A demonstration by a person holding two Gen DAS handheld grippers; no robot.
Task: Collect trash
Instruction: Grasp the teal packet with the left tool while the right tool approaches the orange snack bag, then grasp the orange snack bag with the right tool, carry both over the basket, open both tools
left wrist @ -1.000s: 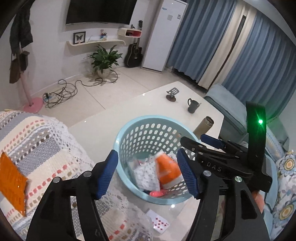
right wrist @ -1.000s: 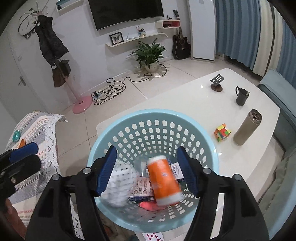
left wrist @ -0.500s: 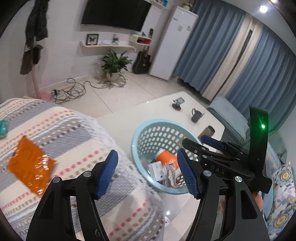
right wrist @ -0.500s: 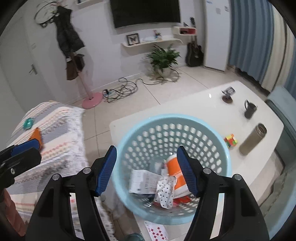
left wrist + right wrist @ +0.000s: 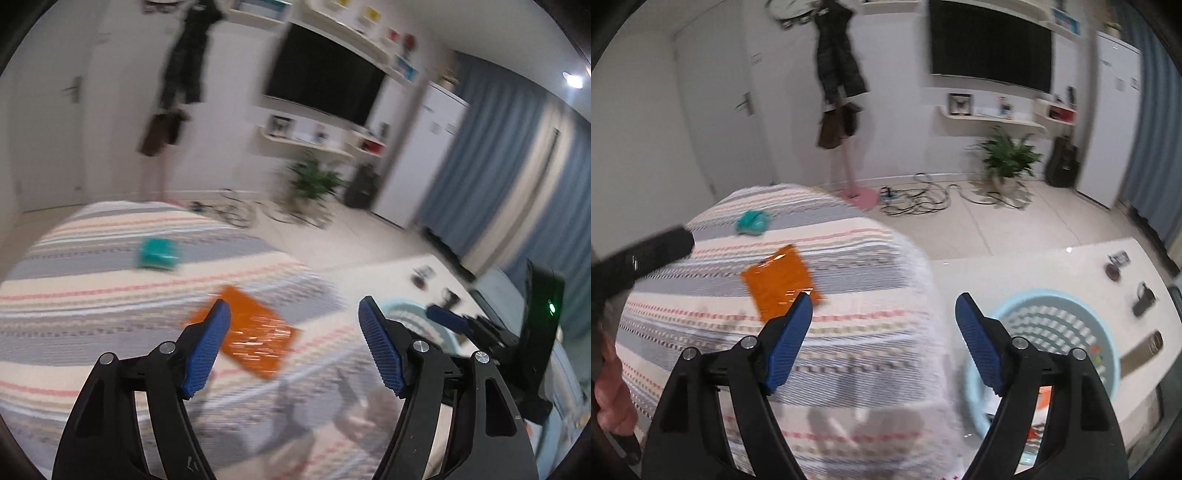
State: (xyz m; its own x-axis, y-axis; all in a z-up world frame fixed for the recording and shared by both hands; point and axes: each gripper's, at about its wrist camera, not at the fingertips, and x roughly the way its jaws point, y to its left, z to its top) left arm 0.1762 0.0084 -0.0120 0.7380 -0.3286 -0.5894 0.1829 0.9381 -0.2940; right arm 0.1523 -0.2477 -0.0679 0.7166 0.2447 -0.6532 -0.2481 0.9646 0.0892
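We hold both tools tipped down over the striped blanket (image 5: 849,354). The left tool (image 5: 293,347) and right tool (image 5: 882,339) have just spread wider, gripping nothing. The orange wrapper (image 5: 779,284) lies on the blanket, and the blue basket (image 5: 1067,306) on the table (image 5: 1015,266) holds trash.

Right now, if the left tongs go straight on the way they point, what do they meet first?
Most likely the orange wrapper lying on the striped blanket; the open left tongs point just at its right edge, though blur makes depth unsure.
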